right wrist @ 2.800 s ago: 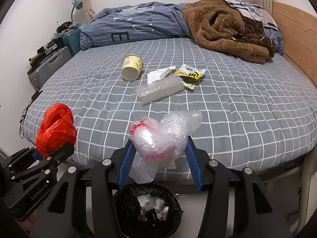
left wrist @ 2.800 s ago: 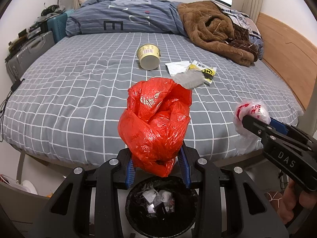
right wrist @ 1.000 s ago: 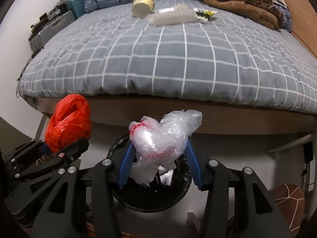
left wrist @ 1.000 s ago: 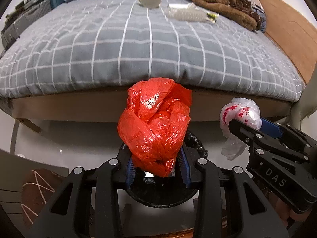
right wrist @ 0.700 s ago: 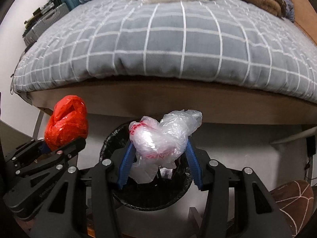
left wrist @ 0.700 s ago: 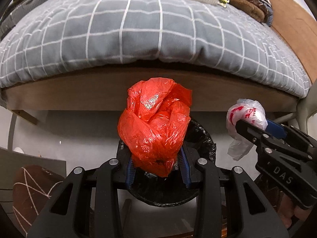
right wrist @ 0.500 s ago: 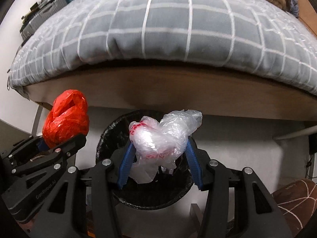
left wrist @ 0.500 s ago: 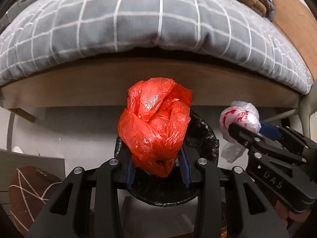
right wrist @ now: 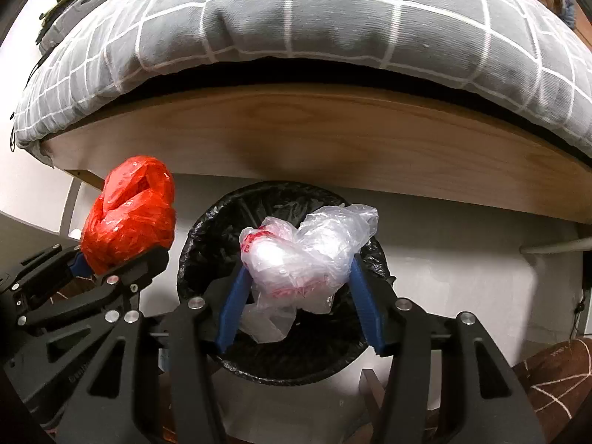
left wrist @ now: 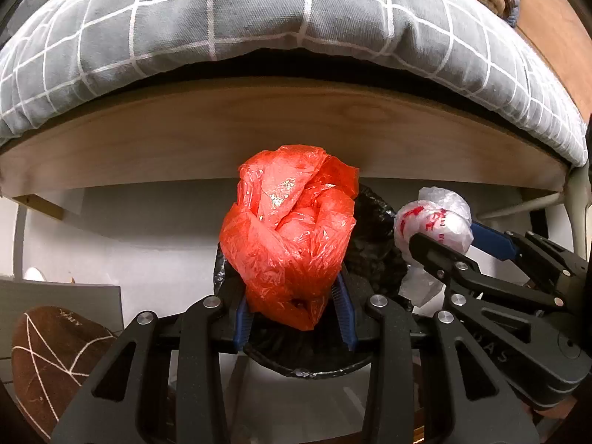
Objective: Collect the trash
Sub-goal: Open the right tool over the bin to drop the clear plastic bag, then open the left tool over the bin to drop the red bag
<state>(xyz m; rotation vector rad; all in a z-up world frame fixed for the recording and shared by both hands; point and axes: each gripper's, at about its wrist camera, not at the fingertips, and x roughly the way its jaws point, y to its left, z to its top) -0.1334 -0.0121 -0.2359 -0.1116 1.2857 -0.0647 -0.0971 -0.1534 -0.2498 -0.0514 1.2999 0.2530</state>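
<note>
A crumpled red plastic bag [left wrist: 292, 229] sits between the blue pads of my left gripper [left wrist: 292, 296], which is shut on it. Behind and below it is the black-lined trash bin [left wrist: 373, 251]. In the right wrist view, a clear plastic bag with red print [right wrist: 303, 251] hangs between the pads of my right gripper [right wrist: 296, 288], right over the bin's mouth [right wrist: 207, 229]. The right jaws are opening, and the pads still touch the bag. The left gripper [right wrist: 118, 255] with the red bag [right wrist: 129, 207] is just left of the bin.
The bed's wooden frame [right wrist: 333, 140] and its grey checked mattress [left wrist: 259, 18] overhang close above the bin. A brown slipper [left wrist: 48, 351] lies on the floor at the left, and another brown slipper [right wrist: 547, 381] lies at the right. A grey bed leg [left wrist: 573, 192] stands at the right.
Both grippers have sunk and tipped down toward the bin, which now fills more of the view. The bed's top has slid out of sight. The right jaws stand slightly wider.
</note>
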